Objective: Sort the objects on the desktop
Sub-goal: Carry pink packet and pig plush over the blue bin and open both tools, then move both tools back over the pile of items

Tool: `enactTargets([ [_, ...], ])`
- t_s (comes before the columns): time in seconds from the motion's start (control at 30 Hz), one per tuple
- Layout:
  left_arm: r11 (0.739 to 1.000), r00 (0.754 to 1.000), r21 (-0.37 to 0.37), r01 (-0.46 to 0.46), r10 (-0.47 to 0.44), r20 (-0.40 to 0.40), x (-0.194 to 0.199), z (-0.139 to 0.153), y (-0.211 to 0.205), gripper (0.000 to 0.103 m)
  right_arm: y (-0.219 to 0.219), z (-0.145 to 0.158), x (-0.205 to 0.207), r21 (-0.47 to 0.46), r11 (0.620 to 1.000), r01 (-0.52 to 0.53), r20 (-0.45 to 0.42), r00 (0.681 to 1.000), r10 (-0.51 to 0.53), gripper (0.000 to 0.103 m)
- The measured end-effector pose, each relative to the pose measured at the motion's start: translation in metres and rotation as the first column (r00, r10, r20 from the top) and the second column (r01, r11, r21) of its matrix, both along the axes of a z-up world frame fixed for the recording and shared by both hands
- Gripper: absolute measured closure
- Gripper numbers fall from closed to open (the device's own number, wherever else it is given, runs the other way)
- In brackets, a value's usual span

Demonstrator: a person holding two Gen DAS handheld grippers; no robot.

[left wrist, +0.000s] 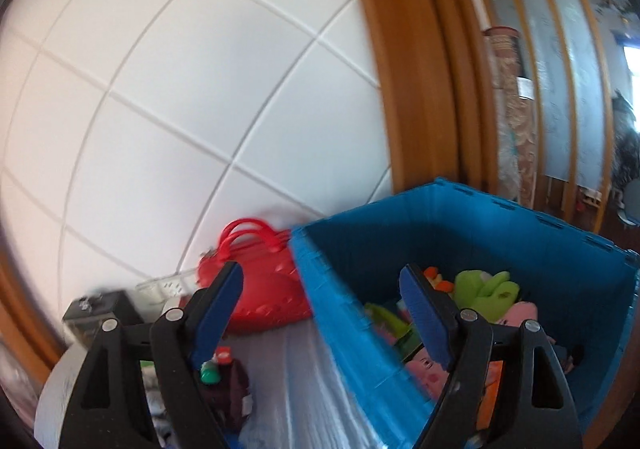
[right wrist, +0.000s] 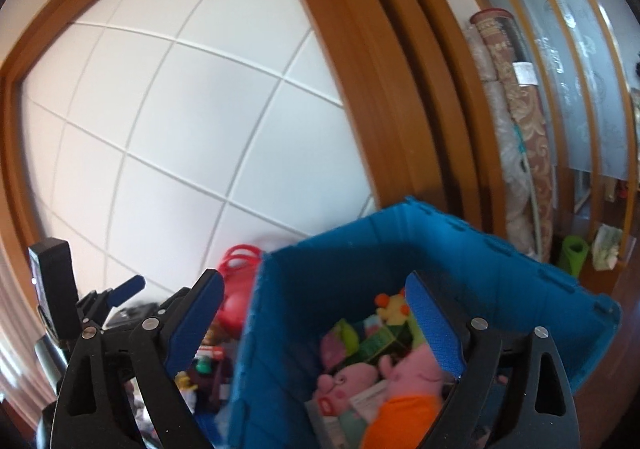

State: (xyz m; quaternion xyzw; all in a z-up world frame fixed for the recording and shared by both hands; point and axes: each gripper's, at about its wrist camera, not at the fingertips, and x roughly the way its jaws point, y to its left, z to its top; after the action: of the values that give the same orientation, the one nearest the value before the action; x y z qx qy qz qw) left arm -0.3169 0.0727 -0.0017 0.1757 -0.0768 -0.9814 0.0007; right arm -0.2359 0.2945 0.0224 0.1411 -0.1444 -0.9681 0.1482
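Against white tiles [right wrist: 192, 121], blue crate [right wrist: 500, 261] holds plush toys [right wrist: 404, 373].

White tiled wall [left wrist: 180, 89], wooden door frame [left wrist: 400, 69], frosted glass panels [right wrist: 592, 97], rolled rugs [right wrist: 516, 121]

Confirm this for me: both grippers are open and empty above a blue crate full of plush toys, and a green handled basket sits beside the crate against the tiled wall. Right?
Not quite: the basket is red, not green, as the left wrist view shows. The rest holds: the left gripper and right gripper are open and empty above the blue crate of plush toys, and the basket sits beside it against the tiled wall.
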Motion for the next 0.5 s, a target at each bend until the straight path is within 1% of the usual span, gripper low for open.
enactTargets([
  [0.07, 0.998, 0.998, 0.024, -0.060, 0.059, 0.017, 0.009, -0.004, -0.029, 0.022, -0.015, 0.001, 0.006, 0.002, 1.000, -0.031, -0.015, 0.999, 0.031, 0.010],
  [0.17, 0.992, 0.994, 0.066, -0.111, 0.110, 0.028, 0.028, -0.012, -0.069, 0.022, -0.042, 0.004, 0.014, 0.003, 0.997, -0.077, -0.023, 0.997, 0.077, 0.010],
  [0.23, 0.985, 0.992, 0.117, -0.129, 0.128, 0.015, 0.046, -0.014, -0.102, 0.022, -0.064, 0.005, 0.021, 0.001, 0.994, -0.106, -0.026, 0.994, 0.106, 0.010],
  [0.27, 0.982, 0.990, 0.129, -0.137, 0.138, 0.000, 0.056, -0.015, -0.118, 0.022, -0.074, 0.006, 0.025, 0.000, 0.993, -0.117, -0.028, 0.993, 0.117, 0.010],
  [0.33, 0.978, 0.987, 0.129, -0.162, 0.163, 0.001, 0.070, -0.016, -0.149, 0.022, -0.099, 0.009, 0.033, 0.000, 0.991, -0.136, -0.034, 0.990, 0.136, 0.010],
  [0.47, 0.973, 0.983, 0.142, -0.181, 0.181, 0.013, 0.102, -0.026, -0.207, 0.022, -0.153, 0.011, 0.049, -0.006, 0.983, -0.182, -0.037, 0.983, 0.182, 0.009],
  [0.5, 0.973, 0.983, 0.143, -0.183, 0.181, 0.026, 0.111, -0.029, -0.224, 0.022, -0.171, 0.010, 0.055, -0.003, 0.980, -0.198, -0.034, 0.980, 0.198, 0.009],
])
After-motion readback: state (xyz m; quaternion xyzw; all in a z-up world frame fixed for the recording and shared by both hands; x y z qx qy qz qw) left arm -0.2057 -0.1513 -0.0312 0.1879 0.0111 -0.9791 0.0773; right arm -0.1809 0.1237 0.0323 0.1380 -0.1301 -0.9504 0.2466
